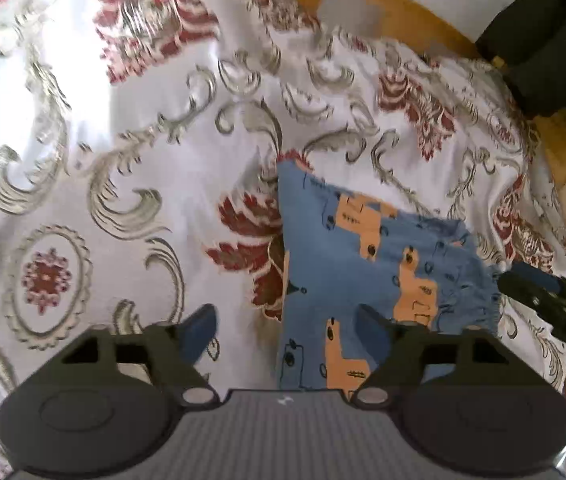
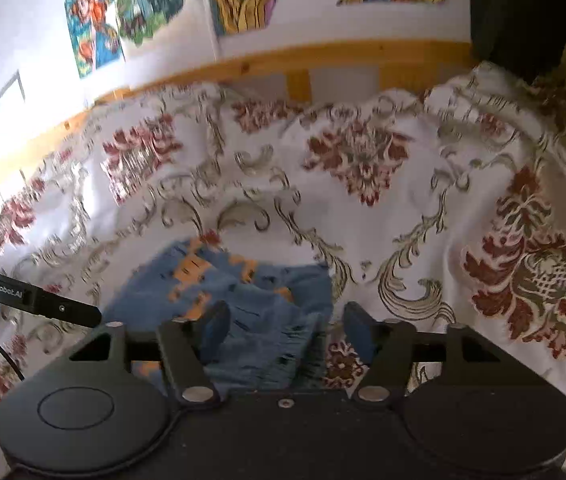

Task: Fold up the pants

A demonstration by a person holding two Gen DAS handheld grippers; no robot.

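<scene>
Blue kids' pants [image 1: 367, 264] with orange patches, bunched in a loose heap on a floral bedspread [image 1: 123, 128] over a wooden-framed bed [image 2: 323, 60]. Left claw [image 1: 287, 332] spread wide, gripping nothing, hovering at the near edge of the pants. Right claw [image 2: 283, 330] just as wide, empty too, its left finger over the elastic waistband. Cartoon posters [image 2: 123, 12] up on the wall behind.

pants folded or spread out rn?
Folded: the pants lie as a compact bunched-up stack on the bedspread, with no legs spread. Both grippers are open.
</scene>
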